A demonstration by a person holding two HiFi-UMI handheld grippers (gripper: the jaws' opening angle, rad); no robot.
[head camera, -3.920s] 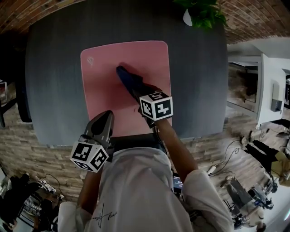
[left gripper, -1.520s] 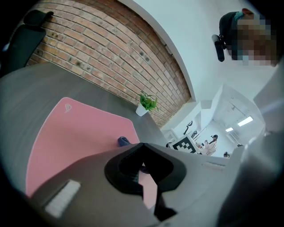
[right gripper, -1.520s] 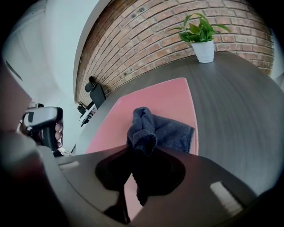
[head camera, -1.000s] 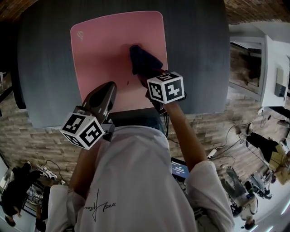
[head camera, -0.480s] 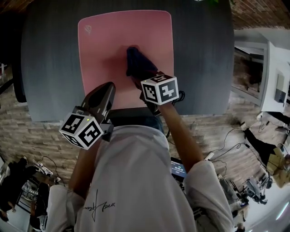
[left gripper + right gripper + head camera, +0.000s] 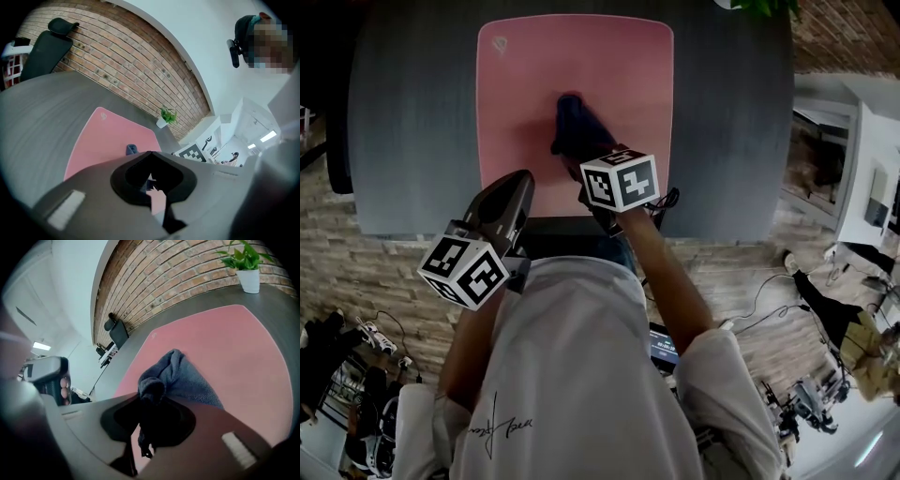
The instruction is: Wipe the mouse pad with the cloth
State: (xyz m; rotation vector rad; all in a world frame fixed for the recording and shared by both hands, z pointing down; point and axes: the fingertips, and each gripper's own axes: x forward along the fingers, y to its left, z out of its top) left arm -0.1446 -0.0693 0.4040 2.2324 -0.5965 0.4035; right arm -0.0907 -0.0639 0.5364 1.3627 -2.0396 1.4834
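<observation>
The pink mouse pad [image 6: 516,112] lies on the dark grey table [image 6: 412,122]. A dark blue cloth [image 6: 574,124] sits bunched near the pad's middle, and my right gripper [image 6: 584,155] is shut on its near end, pressing it onto the pad. In the right gripper view the cloth [image 6: 180,376] bulges out from between the jaws over the pad [image 6: 234,348]. My left gripper [image 6: 522,180] hovers over the pad's near left edge, shut with nothing in it. The left gripper view shows the pad [image 6: 103,140] and the cloth [image 6: 131,149] beyond the left gripper [image 6: 149,153].
A potted plant [image 6: 246,268] stands on the table past the pad's far right corner. A brick wall [image 6: 117,56] runs behind the table, and a black chair [image 6: 44,47] stands at its left. The table's near edge [image 6: 712,234] lies just in front of the person's body.
My right gripper has dragged the cloth leftwards across the pad, from near its right side to about its middle. The left gripper has stayed at the near left edge.
</observation>
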